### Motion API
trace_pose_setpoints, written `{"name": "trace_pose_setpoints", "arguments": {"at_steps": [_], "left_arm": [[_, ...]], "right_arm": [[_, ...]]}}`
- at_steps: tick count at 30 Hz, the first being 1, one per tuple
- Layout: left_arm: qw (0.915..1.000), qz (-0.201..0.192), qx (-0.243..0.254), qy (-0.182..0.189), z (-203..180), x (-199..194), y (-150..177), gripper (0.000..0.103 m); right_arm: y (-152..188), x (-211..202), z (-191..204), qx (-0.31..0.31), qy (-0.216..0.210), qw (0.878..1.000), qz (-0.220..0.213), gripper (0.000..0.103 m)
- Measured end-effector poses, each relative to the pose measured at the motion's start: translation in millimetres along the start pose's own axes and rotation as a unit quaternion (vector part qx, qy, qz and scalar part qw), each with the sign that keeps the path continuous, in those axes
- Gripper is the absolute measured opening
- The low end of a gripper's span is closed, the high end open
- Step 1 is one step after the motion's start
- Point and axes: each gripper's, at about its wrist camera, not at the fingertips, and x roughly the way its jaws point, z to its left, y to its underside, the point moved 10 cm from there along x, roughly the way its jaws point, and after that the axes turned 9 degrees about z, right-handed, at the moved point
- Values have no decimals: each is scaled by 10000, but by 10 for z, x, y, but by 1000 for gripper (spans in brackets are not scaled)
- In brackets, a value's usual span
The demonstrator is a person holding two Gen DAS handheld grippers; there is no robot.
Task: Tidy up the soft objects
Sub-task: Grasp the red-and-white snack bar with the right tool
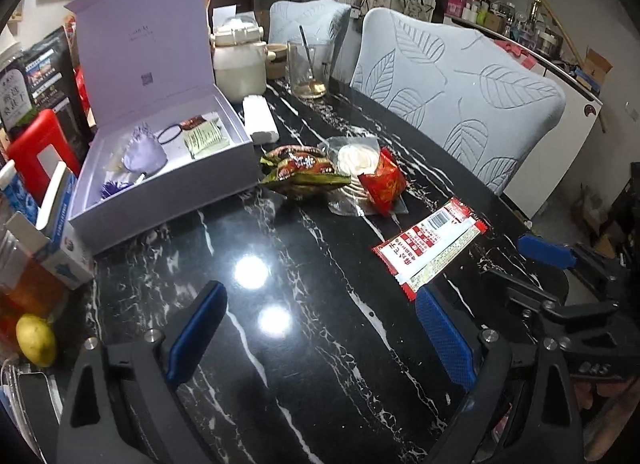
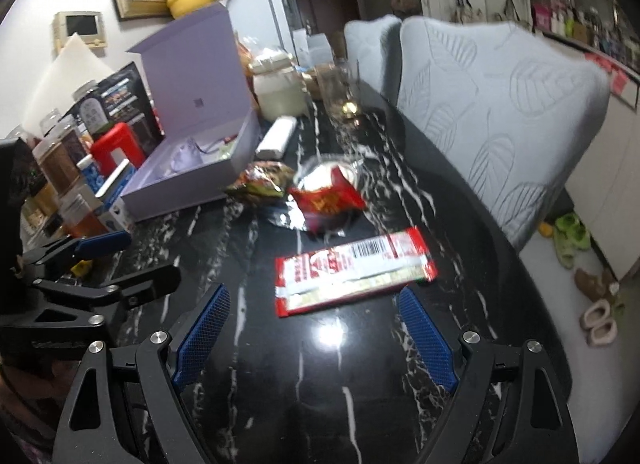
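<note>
We hold the left claw (image 1: 318,328) and right claw (image 2: 314,328) wide apart and empty above the desk (image 1: 320,384). The flat red packet (image 2: 354,276) lies just ahead of the right claw; the open box (image 1: 168,200) for stowing waits beyond the left.

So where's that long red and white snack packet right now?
The long red and white packet lies flat on the black marble table, just ahead of the open right gripper, nearer than the small red pouch.
</note>
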Motion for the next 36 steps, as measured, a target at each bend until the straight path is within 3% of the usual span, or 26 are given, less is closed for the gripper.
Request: {"name": "trace_pose_setpoints", "arguments": {"at_steps": [5,17,28,36], "left_arm": [[9999,21,-112,-24,61,64,-49,97],[9991,-6,-412,59,183,221,-203,97],[9981,-78,-609,36,238,314,-390,97],[9979,-96,-627,115,197,379,-490,97]], "right_arm": [[19,291,-165,294,-59,9988,378,88],[-186,717,-314,582,133,9960,667,88],[-486,964,-293,200,419,9968,646,88],[-339,942,-409,-108,1194,9908,634,88]]}}
